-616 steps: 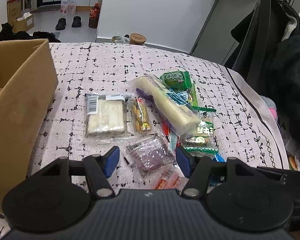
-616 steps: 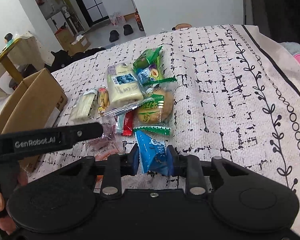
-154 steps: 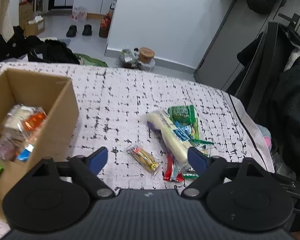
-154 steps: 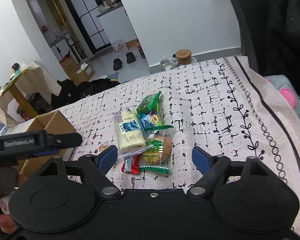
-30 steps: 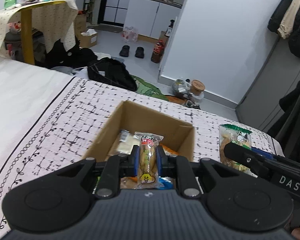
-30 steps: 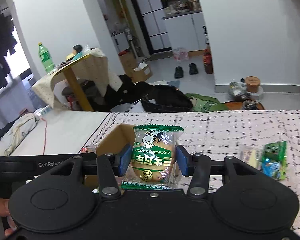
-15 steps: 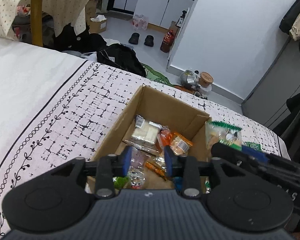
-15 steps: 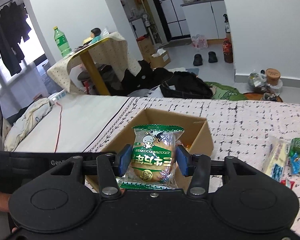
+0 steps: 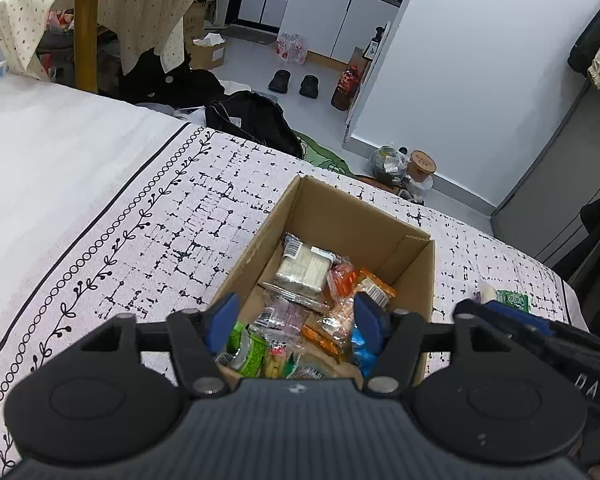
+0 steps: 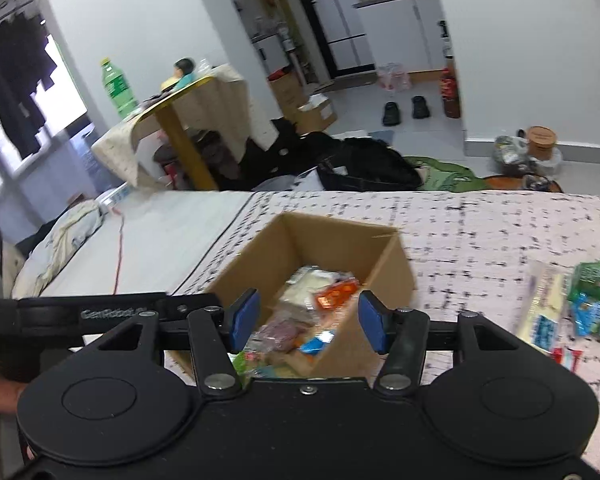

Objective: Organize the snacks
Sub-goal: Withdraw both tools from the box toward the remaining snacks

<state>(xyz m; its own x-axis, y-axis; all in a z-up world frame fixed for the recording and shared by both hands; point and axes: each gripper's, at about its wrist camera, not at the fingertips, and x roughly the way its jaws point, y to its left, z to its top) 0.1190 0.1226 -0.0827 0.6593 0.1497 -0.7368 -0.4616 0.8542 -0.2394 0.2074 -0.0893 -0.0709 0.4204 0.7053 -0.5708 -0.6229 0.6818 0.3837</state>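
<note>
Both tongs are spread apart and hold nothing. Low in the left wrist view, the left tongs [image 9: 296, 320] hang over the near end of the cardboard box [image 9: 364, 216]. Low in the right wrist view, the right tongs [image 10: 308, 322] hang over the same box [image 10: 384, 268].

Inside the box, near the bottom of the left view, lie a green snack [image 9: 252, 354] and a blue packet [image 9: 360, 350]. A little higher up lie orange packets [image 9: 374, 286] and a pale wrapped cake [image 9: 304, 266].

At the right edge of the right view, more snacks lie outside the box on the patterned bed cover [image 10: 500, 232]: a long pale packet [image 10: 544, 304] and green packets [image 10: 594, 280] just beside it.

Farther back, in the upper middle of the left view, a pair of black slippers [image 9: 294, 82] sits on the floor. In the upper left stands a table with a dotted cloth [image 9: 92, 12].
</note>
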